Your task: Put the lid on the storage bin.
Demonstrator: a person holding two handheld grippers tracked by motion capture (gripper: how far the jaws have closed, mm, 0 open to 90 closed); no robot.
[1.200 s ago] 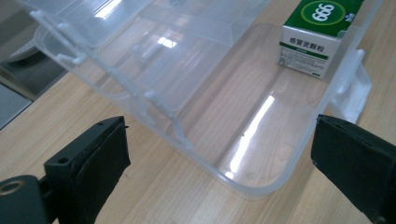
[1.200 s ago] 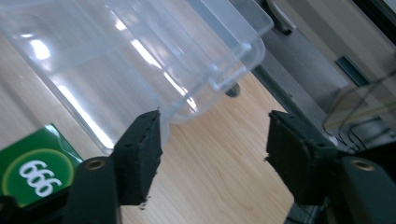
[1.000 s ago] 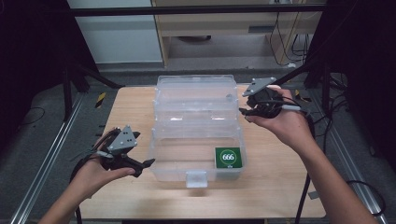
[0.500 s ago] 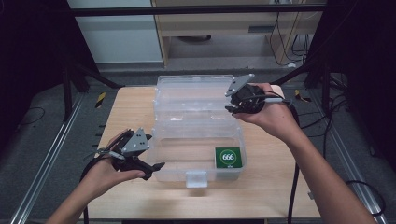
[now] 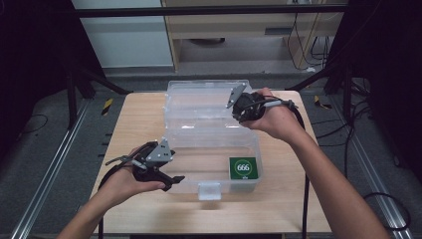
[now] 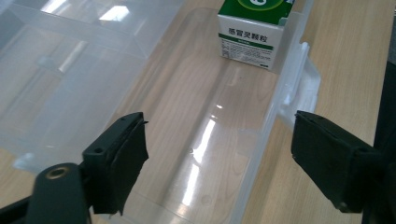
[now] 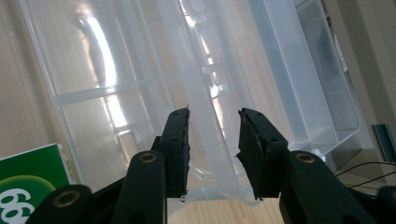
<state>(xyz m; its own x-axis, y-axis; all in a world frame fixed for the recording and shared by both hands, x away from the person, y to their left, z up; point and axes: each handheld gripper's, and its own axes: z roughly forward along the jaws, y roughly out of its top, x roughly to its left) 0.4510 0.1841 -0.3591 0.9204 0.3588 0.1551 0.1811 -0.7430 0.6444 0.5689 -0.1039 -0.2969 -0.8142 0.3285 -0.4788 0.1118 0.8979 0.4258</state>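
Clear plastic hinged storage box (image 5: 209,149), lid (image 5: 204,99) open: closing under way.
Right gripper (image 7: 212,140) just narrowed astride lid edge, unclamped; left gripper (image 6: 217,158) wide, narrowing, empty, nearer near wall.

This looks like a lab or test workshop rather than a home. A small pale wooden tabletop (image 5: 139,114) stands alone on grey floor, framed by black metal struts (image 5: 79,79) beyond the left tongs (image 5: 174,180). Loose black cables (image 5: 348,124) trail right of the right tongs (image 5: 238,110), and yellow-black hazard tape (image 5: 107,106) marks the floor.
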